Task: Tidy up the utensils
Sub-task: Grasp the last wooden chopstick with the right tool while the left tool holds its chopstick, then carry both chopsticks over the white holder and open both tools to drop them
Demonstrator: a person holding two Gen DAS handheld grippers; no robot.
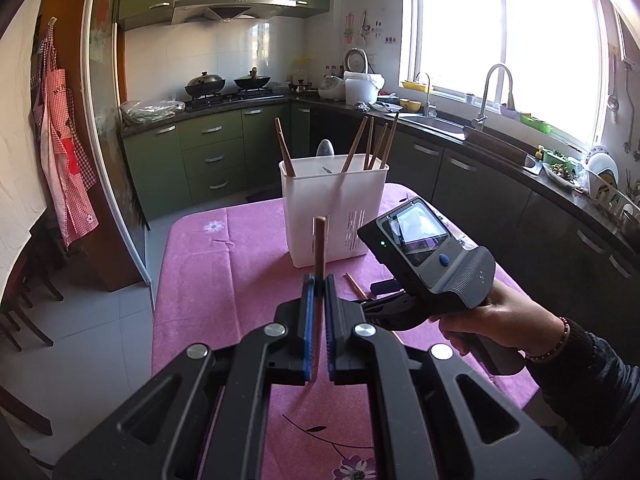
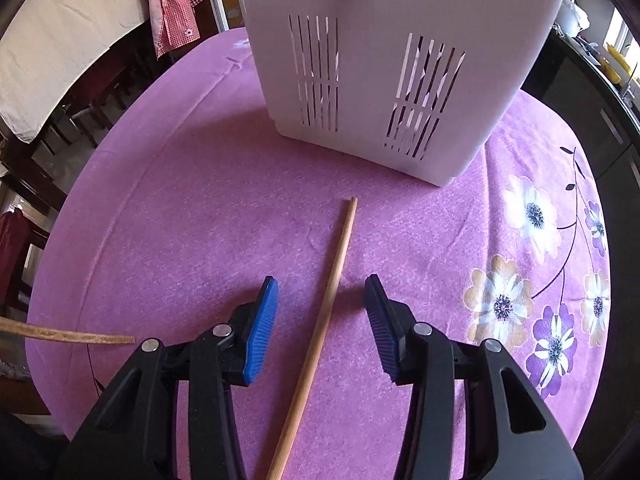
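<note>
Left wrist view: the left gripper (image 1: pixel 319 280) is pinched on a brown chopstick (image 1: pixel 319 248) that stands upright between its blue pads. At twelve o'clock from it, a white slotted utensil basket (image 1: pixel 334 216) stands on the pink flowered tablecloth (image 1: pixel 224 264), with several chopsticks (image 1: pixel 370 144) leaning inside. At three o'clock a hand (image 1: pixel 492 320) holds the other tool. Right wrist view: the right gripper (image 2: pixel 322 312) is spread wide, above a lighter chopstick (image 2: pixel 320 328) lying flat on the cloth, its tip pointing at twelve o'clock toward the basket.
</note>
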